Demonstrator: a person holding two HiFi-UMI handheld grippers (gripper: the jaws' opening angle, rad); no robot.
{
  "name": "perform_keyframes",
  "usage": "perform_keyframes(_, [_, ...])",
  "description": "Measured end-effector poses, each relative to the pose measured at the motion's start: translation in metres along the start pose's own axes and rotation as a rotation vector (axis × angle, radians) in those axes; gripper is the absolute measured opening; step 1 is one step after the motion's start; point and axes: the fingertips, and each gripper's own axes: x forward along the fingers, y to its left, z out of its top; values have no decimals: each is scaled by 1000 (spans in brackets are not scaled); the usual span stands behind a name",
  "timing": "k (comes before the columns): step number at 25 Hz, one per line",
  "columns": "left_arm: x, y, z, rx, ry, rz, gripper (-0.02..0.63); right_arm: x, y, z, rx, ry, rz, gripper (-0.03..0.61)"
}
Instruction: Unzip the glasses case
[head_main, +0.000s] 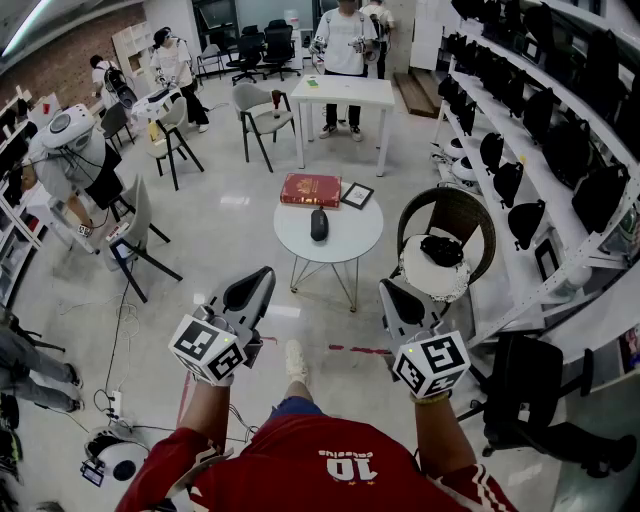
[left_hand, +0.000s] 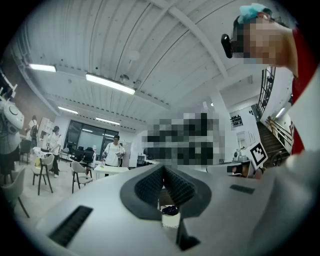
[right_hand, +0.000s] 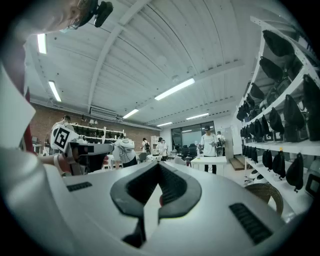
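Note:
The dark oval glasses case (head_main: 319, 224) lies zipped on a small round white table (head_main: 350, 240) a few steps ahead of me. Both grippers hang in the air well short of it, pointing toward the table. My left gripper (head_main: 263, 274) is shut with nothing in it. In the left gripper view its black pads (left_hand: 150, 184) meet at the tips (left_hand: 162, 171), and the case (left_hand: 170, 210) shows small through the gap below them. My right gripper (head_main: 388, 291) is also shut and empty, its jaws (right_hand: 159, 167) closed to a point.
A red book (head_main: 310, 189) and a small framed picture (head_main: 357, 195) share the round table. A wicker chair (head_main: 447, 240) stands to its right, shelves of black bags (head_main: 560, 150) line the right wall, and a black office chair (head_main: 530, 390) is near my right. People stand by a white desk (head_main: 343, 92) behind.

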Motion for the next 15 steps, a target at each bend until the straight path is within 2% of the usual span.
perform_keyframes(4, [-3,-3,-7,-15,-22,-23,8,-3,3,-2,6,-2,13,14])
perform_keyframes(10, [-5,2,-4,-70,-23,-13,8,-5,5,0,-1,-5,8,14])
perform_keyframes(15, [-3,5,1,-73,-29,-7,8,-6,4,5,8,-22,5,14])
